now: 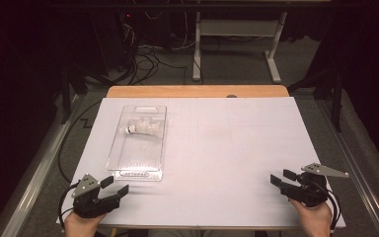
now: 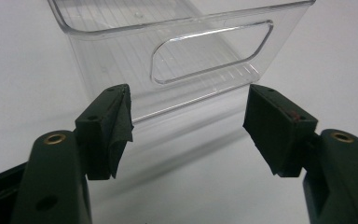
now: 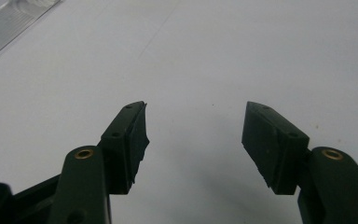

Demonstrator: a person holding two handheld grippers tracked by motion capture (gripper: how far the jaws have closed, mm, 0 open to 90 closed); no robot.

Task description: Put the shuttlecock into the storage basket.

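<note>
Left gripper [image 1: 114, 186] down at the near left corner of the white table [image 1: 237, 148], jaws wide apart, nothing between them. Pointed at the near end of the clear plastic box [image 1: 139, 143], just beside it, not touching. Handle hole [image 2: 212, 51] of the box right ahead in the left gripper view. No writing to read on the box. Inside the box, at the far end, a shuttlecock [image 1: 140, 128] lying on its side (white, a bit blurry). Right gripper [image 1: 283, 177] at the near right corner, well apart from the box, jaws wide apart too, holding nothing, over bare white table.
</note>
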